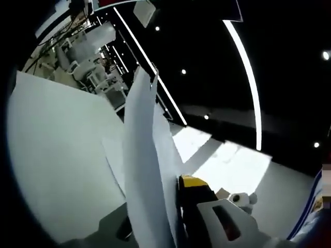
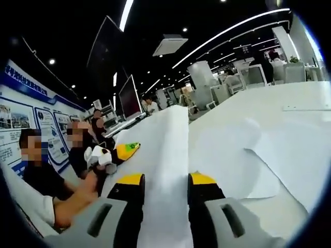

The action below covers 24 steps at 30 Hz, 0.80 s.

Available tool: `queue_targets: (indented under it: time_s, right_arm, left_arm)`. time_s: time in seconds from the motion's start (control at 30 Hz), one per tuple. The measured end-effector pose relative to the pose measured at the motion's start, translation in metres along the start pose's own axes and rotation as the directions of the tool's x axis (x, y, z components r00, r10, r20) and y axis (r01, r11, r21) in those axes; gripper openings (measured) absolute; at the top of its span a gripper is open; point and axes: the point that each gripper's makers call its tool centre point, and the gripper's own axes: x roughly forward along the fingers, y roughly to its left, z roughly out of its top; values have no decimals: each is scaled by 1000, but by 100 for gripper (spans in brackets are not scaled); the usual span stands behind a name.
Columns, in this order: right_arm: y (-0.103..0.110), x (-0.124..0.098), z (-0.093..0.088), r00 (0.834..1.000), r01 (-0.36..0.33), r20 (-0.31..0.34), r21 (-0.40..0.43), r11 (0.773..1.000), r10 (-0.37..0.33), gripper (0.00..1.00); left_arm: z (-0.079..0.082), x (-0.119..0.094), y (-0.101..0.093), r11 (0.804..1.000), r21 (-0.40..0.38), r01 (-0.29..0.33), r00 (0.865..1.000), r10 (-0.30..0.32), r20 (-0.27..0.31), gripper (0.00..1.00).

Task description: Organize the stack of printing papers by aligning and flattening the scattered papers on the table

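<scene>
Raised sheets point(image 2: 168, 170) are gripped edgewise by both the right tongs point(image 2: 164, 188) and left tongs point(image 1: 178, 206); loose papers point(image 2: 269, 155) on the bench point(image 2: 289, 103) remain unaligned.

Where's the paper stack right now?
The paper stack is lifted off the table, clamped between both grippers: it rises between the right gripper jaws and stands on edge beside the left gripper.
</scene>
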Motion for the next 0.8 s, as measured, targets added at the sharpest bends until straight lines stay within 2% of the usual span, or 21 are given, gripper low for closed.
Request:
queue_targets:
  time_s: [0.57,0.8]
  right_arm:
    - [-13,-21,4,999,40,-7,-31,999,-41,31]
    - [-24,-43,5,996,84,-26,-58,995,-86,34]
  left_arm:
    - [-1,-6,-2,1000,16,10,1000,-10,-7,6]
    - [-9,-4,-4,998,63,14,998,-11,-57,6]
